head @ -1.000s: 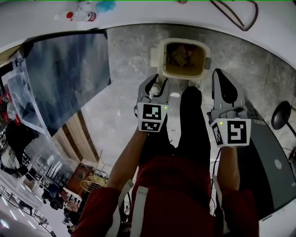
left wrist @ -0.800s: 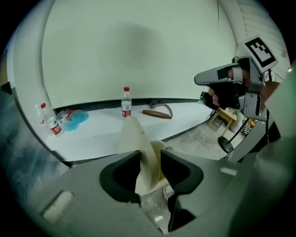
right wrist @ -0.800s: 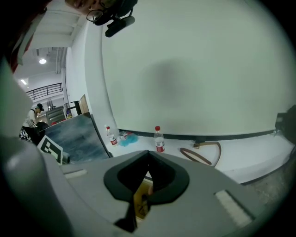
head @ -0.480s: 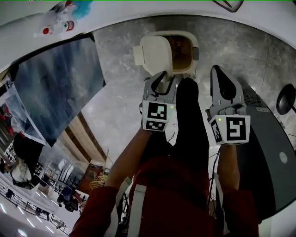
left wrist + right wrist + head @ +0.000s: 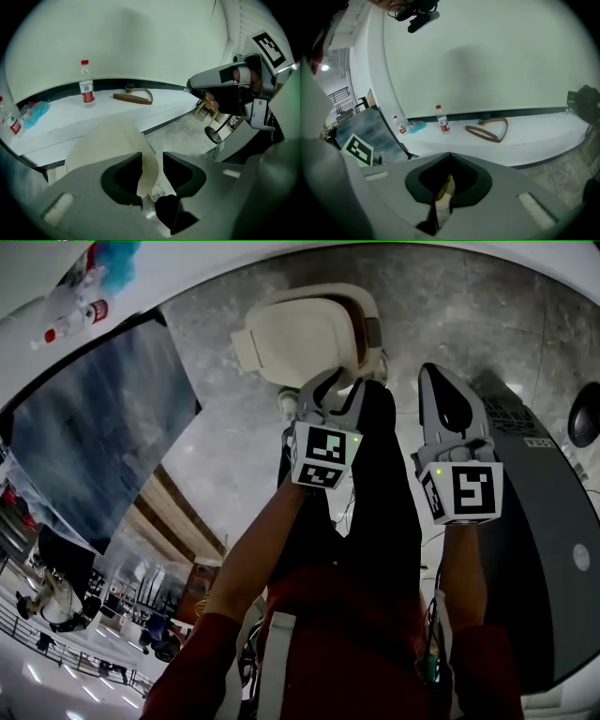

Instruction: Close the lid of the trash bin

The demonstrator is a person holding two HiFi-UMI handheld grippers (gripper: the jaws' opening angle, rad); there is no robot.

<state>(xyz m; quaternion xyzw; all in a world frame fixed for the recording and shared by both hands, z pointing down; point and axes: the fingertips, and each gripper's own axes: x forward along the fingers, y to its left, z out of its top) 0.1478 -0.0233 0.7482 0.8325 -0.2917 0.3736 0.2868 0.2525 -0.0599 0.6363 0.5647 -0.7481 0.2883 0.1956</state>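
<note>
One lid (image 5: 108, 140), edge nipped by left tongs (image 5: 152, 158) (shown by its view), right tongs (image 5: 451, 154) closed.

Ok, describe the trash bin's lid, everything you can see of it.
The lid is a cream, plastic-looking panel, a rounded rectangle with a smooth, slightly domed top and a squarish lug at its left end. It sits tilted over most of the trash bin, not fully down: a brown strip of the inside shows along its right edge. The left gripper pinches its thin near edge.
</note>
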